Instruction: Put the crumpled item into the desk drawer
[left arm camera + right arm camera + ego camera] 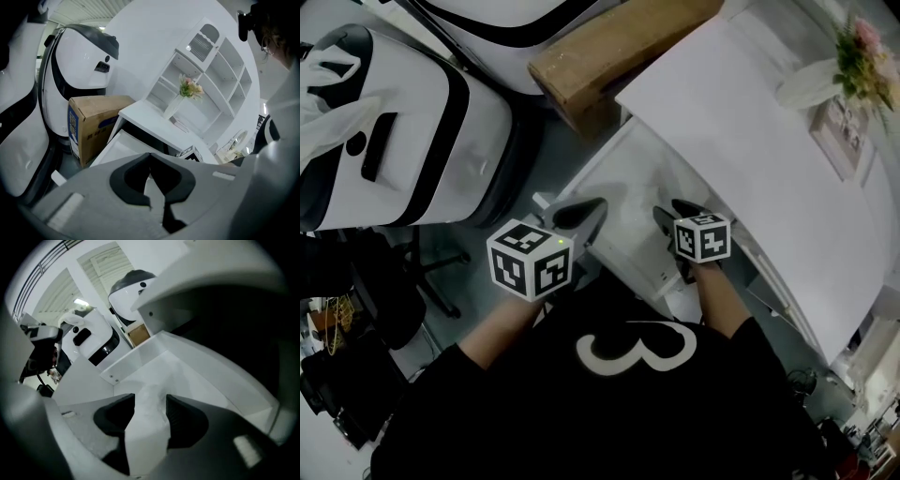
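We hold the right gripper [151, 398] inside the open drawer [206, 376] of the table [750, 141], jaws spread wide with the crumpled paper [146, 432] between them; our left gripper [150, 155] is closed and empty.

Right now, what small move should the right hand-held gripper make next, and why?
Probably lift the right hand-held gripper straight up, clear of the crumpled item. Its jaws stand wide apart with the white item between them, over the floor of the open drawer, so withdrawing should leave it inside.
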Demonstrator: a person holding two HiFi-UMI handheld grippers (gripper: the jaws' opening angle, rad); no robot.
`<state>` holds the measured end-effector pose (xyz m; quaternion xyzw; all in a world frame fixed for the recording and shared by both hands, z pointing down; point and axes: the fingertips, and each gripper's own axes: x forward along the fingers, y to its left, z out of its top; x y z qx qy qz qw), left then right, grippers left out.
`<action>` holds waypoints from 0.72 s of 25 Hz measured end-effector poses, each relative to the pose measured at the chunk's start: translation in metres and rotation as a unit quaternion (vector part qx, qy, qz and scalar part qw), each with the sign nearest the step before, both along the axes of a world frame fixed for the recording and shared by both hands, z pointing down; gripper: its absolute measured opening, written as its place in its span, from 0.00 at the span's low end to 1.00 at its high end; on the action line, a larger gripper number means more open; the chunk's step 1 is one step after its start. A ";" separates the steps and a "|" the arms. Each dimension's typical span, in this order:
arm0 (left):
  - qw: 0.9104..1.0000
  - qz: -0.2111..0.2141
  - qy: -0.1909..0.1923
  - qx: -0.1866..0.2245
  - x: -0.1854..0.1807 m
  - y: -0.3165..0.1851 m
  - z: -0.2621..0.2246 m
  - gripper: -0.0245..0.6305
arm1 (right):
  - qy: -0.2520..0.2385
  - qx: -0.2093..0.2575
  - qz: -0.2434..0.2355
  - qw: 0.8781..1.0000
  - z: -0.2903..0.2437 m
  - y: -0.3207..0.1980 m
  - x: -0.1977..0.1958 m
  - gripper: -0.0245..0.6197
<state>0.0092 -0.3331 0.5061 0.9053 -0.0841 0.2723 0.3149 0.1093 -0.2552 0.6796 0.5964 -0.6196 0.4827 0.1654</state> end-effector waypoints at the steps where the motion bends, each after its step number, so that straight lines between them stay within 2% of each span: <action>1: 1.000 -0.002 0.001 -0.001 -0.001 0.005 -0.002 0.05 | -0.001 0.016 0.006 1.000 -0.012 0.003 0.000 0.37; 3: 1.000 -0.005 0.002 -0.003 -0.004 0.015 -0.006 0.05 | -0.004 0.047 0.016 0.999 -0.038 0.012 -0.002 0.35; 5: 1.000 -0.007 0.005 -0.004 -0.005 0.026 -0.012 0.05 | -0.006 0.080 0.017 0.997 -0.068 0.022 -0.006 0.29; 9: 1.000 -0.009 0.027 0.002 -0.003 0.052 -0.035 0.05 | -0.016 0.146 0.020 0.989 -0.133 0.045 -0.010 0.21; 12: 0.999 -0.003 0.044 0.015 -0.004 0.077 -0.054 0.05 | -0.022 0.194 0.024 0.981 -0.179 0.067 -0.012 0.17; 15: 0.998 0.006 0.057 0.030 -0.007 0.106 -0.071 0.05 | -0.022 0.242 0.022 0.970 -0.217 0.091 -0.017 0.09; 18: 0.997 0.011 0.068 0.039 -0.017 0.135 -0.087 0.05 | -0.028 0.276 0.014 0.961 -0.248 0.114 -0.030 0.05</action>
